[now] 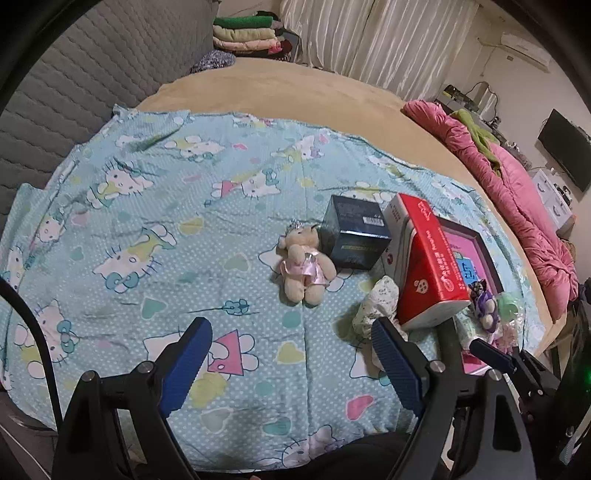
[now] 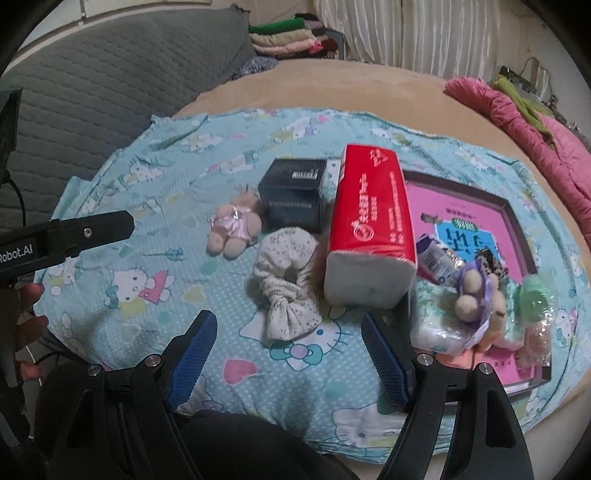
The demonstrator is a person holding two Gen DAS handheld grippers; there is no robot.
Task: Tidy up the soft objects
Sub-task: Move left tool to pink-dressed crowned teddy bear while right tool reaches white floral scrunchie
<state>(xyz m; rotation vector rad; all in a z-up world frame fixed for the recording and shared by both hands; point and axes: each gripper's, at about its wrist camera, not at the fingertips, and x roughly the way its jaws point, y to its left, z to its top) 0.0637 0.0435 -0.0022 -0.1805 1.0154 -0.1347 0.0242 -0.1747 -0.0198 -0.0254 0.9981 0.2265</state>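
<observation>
On the light blue cat-print sheet lies a beige teddy bear in a pink dress, just ahead of my left gripper, which is open and empty above the sheet. A floral cloth scrunchie lies right in front of my right gripper, also open, its pads clear of the cloth. A small bear in purple and a green soft item rest on a pink book. The left gripper's black finger shows at the left of the right wrist view.
A red tissue pack leans on the book beside a dark blue box. Small wrapped packets lie near the purple bear. A grey quilted headboard, folded clothes and a pink quilt border the bed.
</observation>
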